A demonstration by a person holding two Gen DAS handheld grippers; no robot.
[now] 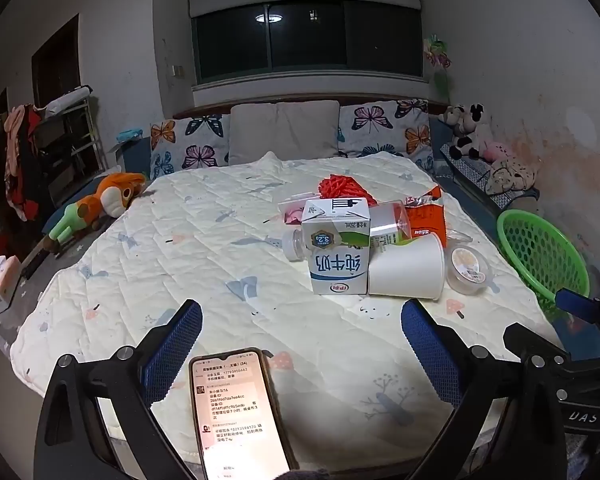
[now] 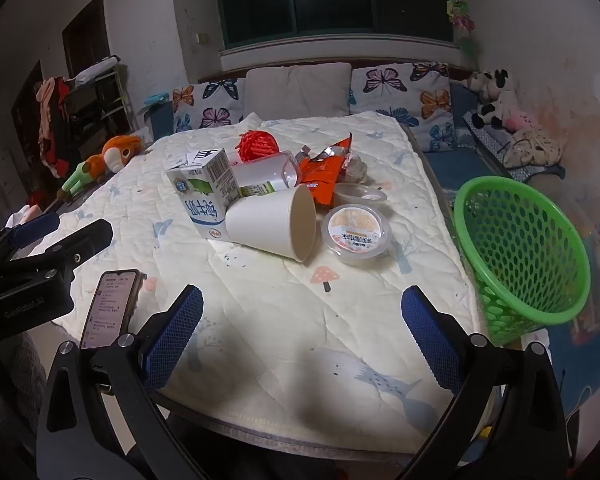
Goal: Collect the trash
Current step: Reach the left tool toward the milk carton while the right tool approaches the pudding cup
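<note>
Left wrist view: a quilted bed [image 1: 180,248] under a dark window [image 1: 308,36]; the left tongs [image 1: 302,344] gape empty above a lit phone [image 1: 236,408].

Right wrist view: right tongs [image 2: 302,332] released (nothing between); milk carton [image 2: 204,196], paper cup [image 2: 272,220] and wrappers [image 2: 324,176] lie mid-bed, green basket [image 2: 528,256] beside.

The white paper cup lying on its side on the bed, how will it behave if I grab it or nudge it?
The paper cup looks empty, so it is probably very light. Its thin wall would likely crush under a hard squeeze. Lying on its side, it may roll in a curve, though the milk carton beside it could block it.
</note>
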